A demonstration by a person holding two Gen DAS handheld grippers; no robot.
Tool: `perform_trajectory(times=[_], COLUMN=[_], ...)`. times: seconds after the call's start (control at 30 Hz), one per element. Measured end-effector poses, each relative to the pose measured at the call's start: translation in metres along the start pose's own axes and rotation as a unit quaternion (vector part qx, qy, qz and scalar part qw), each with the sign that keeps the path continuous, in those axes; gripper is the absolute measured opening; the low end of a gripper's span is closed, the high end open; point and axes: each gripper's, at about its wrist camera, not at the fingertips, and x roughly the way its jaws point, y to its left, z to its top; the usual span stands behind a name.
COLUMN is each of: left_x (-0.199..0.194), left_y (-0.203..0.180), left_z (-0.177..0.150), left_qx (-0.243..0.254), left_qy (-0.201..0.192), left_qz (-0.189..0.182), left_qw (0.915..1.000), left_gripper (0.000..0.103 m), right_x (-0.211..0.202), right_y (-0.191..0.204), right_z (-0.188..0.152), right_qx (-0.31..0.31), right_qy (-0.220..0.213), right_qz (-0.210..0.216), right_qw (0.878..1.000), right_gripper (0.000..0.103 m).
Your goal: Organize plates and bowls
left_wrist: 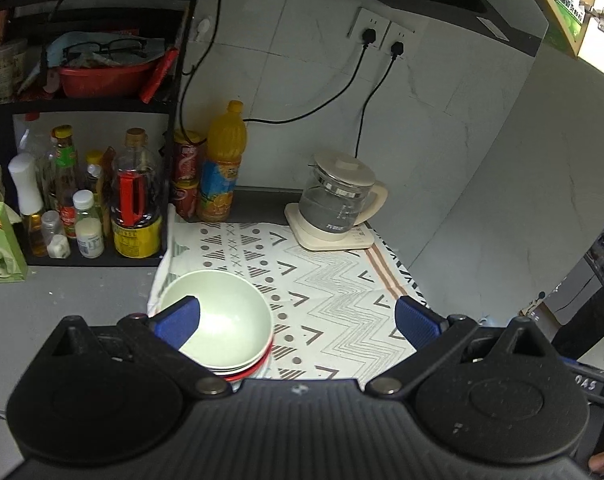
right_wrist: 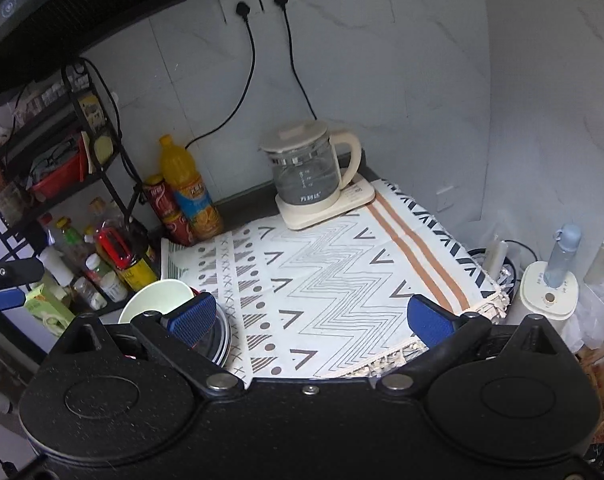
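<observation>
A pale green bowl [left_wrist: 230,320] sits on top of a small stack of bowls or plates with white and red rims [left_wrist: 258,366] at the left edge of the patterned cloth [left_wrist: 333,292]. My left gripper [left_wrist: 298,320] is open and empty, held above the cloth, with its left finger over the green bowl. In the right wrist view the same stack [right_wrist: 158,300] shows at the lower left, with a dark plate rim [right_wrist: 222,336] beneath. My right gripper [right_wrist: 309,320] is open and empty above the cloth [right_wrist: 341,280], its left finger over the stack.
A glass kettle on a cream base [left_wrist: 333,200] stands at the back of the cloth. An orange juice bottle [left_wrist: 222,160] and red cans [left_wrist: 186,176] stand by the wall. A black rack of bottles [left_wrist: 90,200] is at left. Appliances [right_wrist: 549,288] stand beyond the cloth's right edge.
</observation>
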Motion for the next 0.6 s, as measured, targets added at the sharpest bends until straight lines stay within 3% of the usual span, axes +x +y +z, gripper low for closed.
perform_trajectory(times=[0.17,0.6], left_x=[-0.019,-0.057], left_y=[0.002,0.033], left_z=[-0.013,-0.059], left_qx=[0.045,0.065], left_qy=[-0.005,0.013], left_qz=[0.01,0.026], left_qw=[0.9989,0.9975], left_gripper=[0.103,0.103], right_x=[-0.016,-0.052], right_y=[0.011,0.051], right_z=[-0.007,-0.053], right_qx=[0.012,0.024], right_qy=[-0.016,-0.015], right_qz=[-0.014,-0.031], right_qw=[1.0,0.999], right_gripper=[0.103,0.103])
